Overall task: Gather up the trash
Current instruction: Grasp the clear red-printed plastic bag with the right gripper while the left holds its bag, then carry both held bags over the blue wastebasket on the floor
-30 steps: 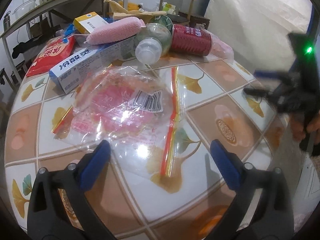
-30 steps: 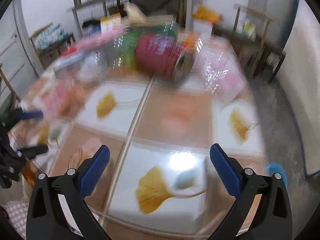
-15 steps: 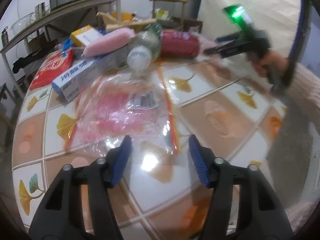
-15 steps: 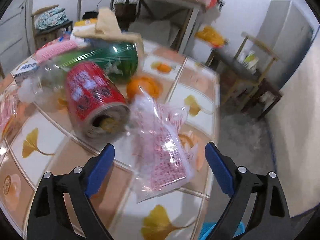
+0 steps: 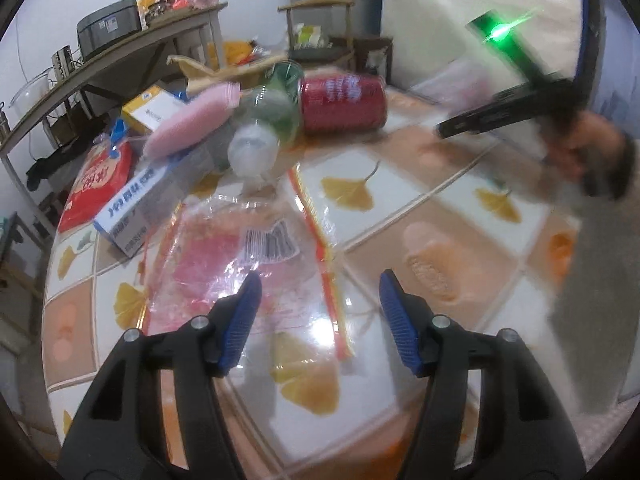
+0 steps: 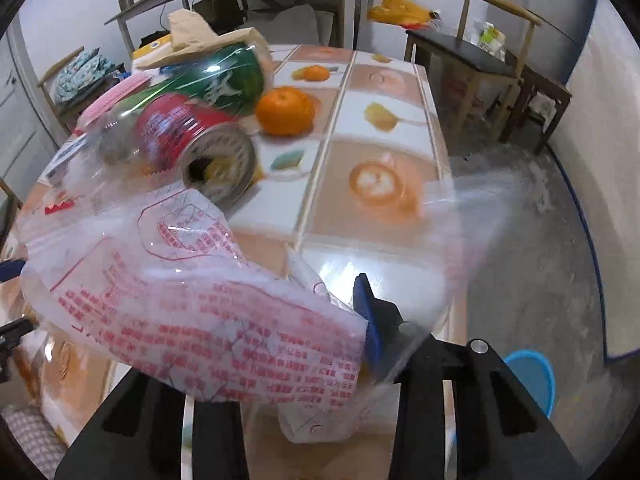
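- Right wrist view: the right gripper (image 6: 320, 332) has just been closing, and a clear plastic bag with red print (image 6: 208, 320) lies between its jaws. The bag hides the left pad, so whether both pads press it yet cannot be told; only the blue right fingertip (image 6: 366, 312) shows, at the bag's edge.
- Best, I judge, to bite on a gathered fold and not a single slippery layer, then lift slowly so the film does not slide out.
- The bag drapes near the red can (image 6: 188, 140), which lies on its side on the tiled table (image 6: 376, 128); lifting straight up should keep the can from rolling.
- Left wrist view: the left gripper (image 5: 320, 316) stands half open over a flat zip bag with a barcode label (image 5: 256, 264), nothing between the pads.
- For that bag, pinch the raised red zip edge (image 5: 320, 236), since flat film gives little to grip.
- A blue bin (image 6: 532, 380) on the floor, near right, looks the likely drop place.
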`<state>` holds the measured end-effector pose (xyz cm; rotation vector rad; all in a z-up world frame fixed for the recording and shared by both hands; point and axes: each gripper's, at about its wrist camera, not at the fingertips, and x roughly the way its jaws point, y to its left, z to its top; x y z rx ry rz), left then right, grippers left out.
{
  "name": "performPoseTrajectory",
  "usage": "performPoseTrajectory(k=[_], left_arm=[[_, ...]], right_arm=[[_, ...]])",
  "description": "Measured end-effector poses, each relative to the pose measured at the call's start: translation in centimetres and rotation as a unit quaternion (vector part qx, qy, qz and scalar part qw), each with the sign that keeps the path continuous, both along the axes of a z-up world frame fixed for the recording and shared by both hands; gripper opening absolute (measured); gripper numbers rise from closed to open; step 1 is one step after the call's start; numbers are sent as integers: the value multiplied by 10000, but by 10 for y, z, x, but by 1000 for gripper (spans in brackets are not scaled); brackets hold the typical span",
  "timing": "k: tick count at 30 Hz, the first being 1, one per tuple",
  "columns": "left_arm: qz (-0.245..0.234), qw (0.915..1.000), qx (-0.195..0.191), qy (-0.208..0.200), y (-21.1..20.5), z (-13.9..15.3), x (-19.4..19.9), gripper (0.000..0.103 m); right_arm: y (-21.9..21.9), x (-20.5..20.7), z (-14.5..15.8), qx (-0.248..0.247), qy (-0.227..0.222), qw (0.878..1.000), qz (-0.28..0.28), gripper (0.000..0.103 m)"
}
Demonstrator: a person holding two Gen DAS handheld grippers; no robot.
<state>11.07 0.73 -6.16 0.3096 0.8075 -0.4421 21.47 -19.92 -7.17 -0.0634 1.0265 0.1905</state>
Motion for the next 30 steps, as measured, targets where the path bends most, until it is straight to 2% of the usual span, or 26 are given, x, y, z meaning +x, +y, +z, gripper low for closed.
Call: performPoseTrajectory(k=[1, 2, 7, 9, 11, 18, 23, 27, 30], left_arm=[[33, 9999, 130, 39, -3, -5, 3, 57], [35, 10000, 81, -32, -1, -5, 1, 54], [111, 9994, -222, 230, 2, -5, 8, 29], [103, 9995, -199, 226, 2, -6, 6, 16], [81, 9998, -111, 163, 1, -6, 4, 10], [-4, 9993, 171, -319, -2, 6, -12, 4], [-158, 9981, 32, -593, -11, 36, -22, 4], [-685, 9943, -206, -791, -41, 70, -27, 4], [-1261, 9868, -387, -939, -78, 94, -28, 4]], right_arm=[[0, -6, 0, 81, 10, 10000, -47, 35], [3, -14, 1, 191, 22, 9998, -67, 35], [11, -40, 3, 913, 69, 9957, -104, 33], [13, -45, 2, 1264, 121, 9918, -136, 33], [17, -49, 1, 1661, 170, 9859, -119, 32], [24, -57, 1, 1915, 105, 9814, -113, 31], [15, -67, 14, 2153, -101, 9764, -137, 31], [-9, -87, 37, 2325, -510, 9708, -290, 31], [-41, -108, 58, 2434, -872, 9645, -539, 31]])
